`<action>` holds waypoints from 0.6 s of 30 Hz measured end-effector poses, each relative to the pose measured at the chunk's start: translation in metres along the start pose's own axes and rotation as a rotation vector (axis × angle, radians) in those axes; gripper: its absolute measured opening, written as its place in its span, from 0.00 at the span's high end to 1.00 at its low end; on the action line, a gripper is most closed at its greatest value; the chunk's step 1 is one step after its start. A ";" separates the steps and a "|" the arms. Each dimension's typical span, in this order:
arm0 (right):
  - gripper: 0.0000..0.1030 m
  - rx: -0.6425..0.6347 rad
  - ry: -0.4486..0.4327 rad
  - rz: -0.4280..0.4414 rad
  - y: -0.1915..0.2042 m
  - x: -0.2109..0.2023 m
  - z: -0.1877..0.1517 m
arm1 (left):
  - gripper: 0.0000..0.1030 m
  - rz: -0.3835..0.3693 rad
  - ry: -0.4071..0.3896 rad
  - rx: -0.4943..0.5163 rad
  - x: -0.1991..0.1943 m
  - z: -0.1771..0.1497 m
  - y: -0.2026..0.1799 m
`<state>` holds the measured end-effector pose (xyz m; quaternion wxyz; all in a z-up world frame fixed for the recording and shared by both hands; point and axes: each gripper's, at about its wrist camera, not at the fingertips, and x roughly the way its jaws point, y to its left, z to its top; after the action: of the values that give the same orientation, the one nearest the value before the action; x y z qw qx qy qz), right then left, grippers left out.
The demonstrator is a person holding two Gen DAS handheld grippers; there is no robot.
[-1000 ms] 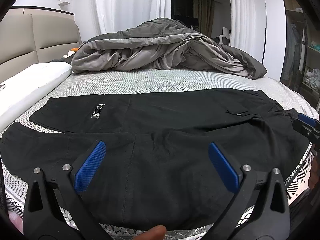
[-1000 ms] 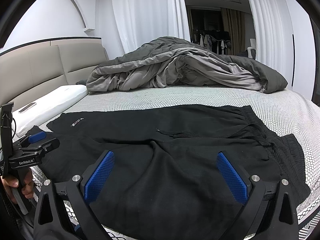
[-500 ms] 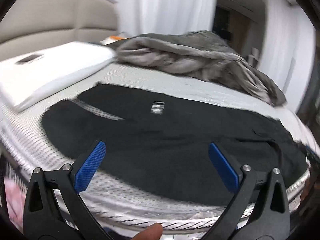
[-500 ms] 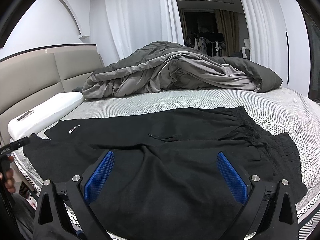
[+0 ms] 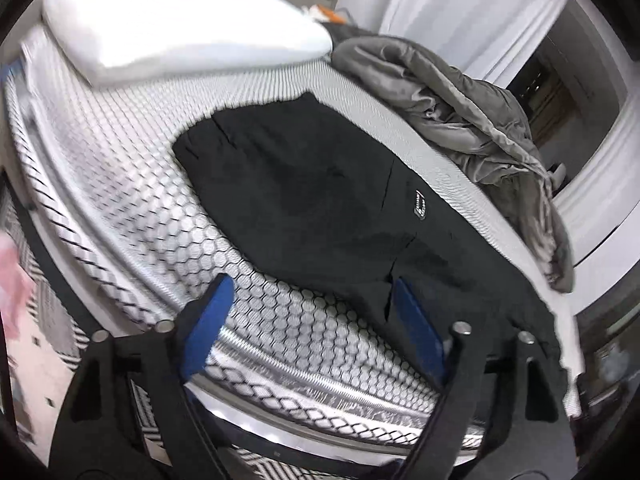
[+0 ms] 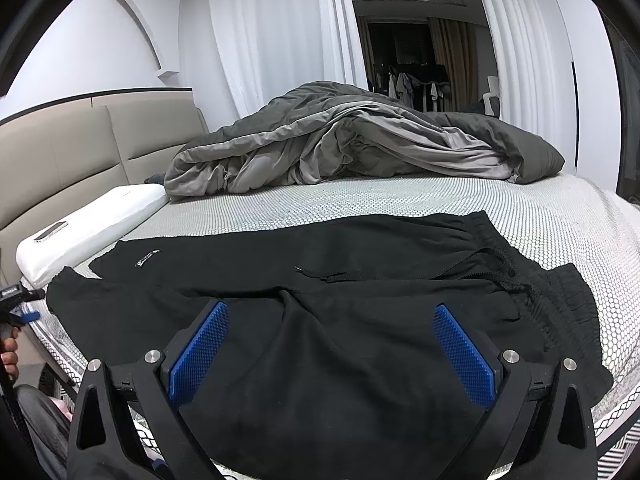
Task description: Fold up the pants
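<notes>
Left hand-held gripper (image 5: 310, 322) swung to pants (image 5: 320, 192) cuffs, jaws narrowing (nothing between)

Both grippers (image 5: 310, 316) (image 6: 332, 344) agape, empty

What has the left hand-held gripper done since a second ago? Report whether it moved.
Yes. The left hand-held gripper swung toward the white pillow, from mid-pants to the black pants' leg ends; its jaws have just been closing, empty.

Black pants (image 6: 320, 292) spread flat across honeycomb-patterned mattress (image 6: 400, 204), elastic waistband at right, small label on far leg at left. Right gripper (image 6: 332, 344) above near leg, blue pads wide apart, nothing between. Crumpled grey duvet (image 6: 360, 140) behind. White pillow (image 6: 92, 224) beside beige headboard (image 6: 80, 144).
</notes>
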<state>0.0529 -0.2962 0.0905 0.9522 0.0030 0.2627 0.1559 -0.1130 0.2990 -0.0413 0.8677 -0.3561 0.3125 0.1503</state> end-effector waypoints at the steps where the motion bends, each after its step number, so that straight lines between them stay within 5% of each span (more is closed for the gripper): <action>1: 0.00 0.005 0.001 0.002 -0.001 0.000 0.000 | 0.31 -0.017 0.023 -0.015 0.006 0.003 0.006; 6: 0.00 0.022 0.006 -0.003 -0.007 0.002 -0.001 | 0.37 -0.025 0.020 -0.036 0.023 0.019 0.029; 11: 0.00 0.061 0.006 -0.026 -0.020 -0.002 0.000 | 0.72 -0.021 -0.007 -0.073 0.028 0.045 0.032; 13: 0.00 0.122 -0.008 -0.033 -0.036 -0.011 0.002 | 0.98 0.050 -0.041 -0.052 0.027 0.052 0.022; 18: 0.00 0.282 0.045 -0.086 -0.089 -0.033 -0.005 | 1.00 0.075 -0.157 -0.009 -0.008 0.049 -0.004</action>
<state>0.0499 -0.3908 0.0947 0.9420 0.1220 0.3031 0.0764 -0.0959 0.3311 -0.0071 0.8816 -0.3354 0.2559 0.2116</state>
